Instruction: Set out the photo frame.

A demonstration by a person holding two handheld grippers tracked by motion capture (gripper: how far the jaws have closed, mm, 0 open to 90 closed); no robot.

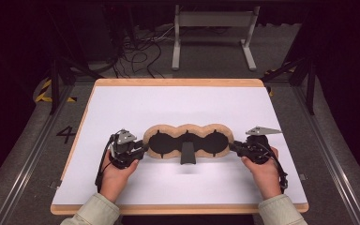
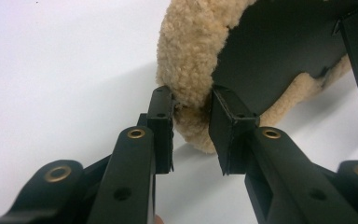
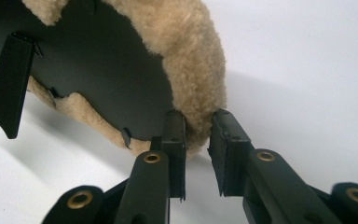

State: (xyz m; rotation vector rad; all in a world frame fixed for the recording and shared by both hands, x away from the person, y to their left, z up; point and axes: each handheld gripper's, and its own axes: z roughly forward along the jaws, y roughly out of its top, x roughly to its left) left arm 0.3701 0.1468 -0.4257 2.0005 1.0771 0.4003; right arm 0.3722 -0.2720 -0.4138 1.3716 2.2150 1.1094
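A three-lobed pad (image 1: 187, 129) with a tan fleece rim and black inner face is stretched between my two grippers, apparently a little above the white table top (image 1: 183, 103), with a shadow under it. A black strap (image 1: 187, 153) hangs from its middle. My left gripper (image 1: 145, 149) is shut on the pad's left end; in the left gripper view the gripper (image 2: 191, 100) pinches the fleece rim (image 2: 191, 42). My right gripper (image 1: 231, 146) is shut on the right end, and in the right gripper view the gripper (image 3: 199, 119) squeezes the fleece (image 3: 186, 51).
The table top has a wooden edge (image 1: 178, 82). Beyond it stand a grey metal frame (image 1: 213, 28) and loose cables (image 1: 140, 51) on the floor. Dark stand legs (image 1: 56, 79) flank the table on both sides.
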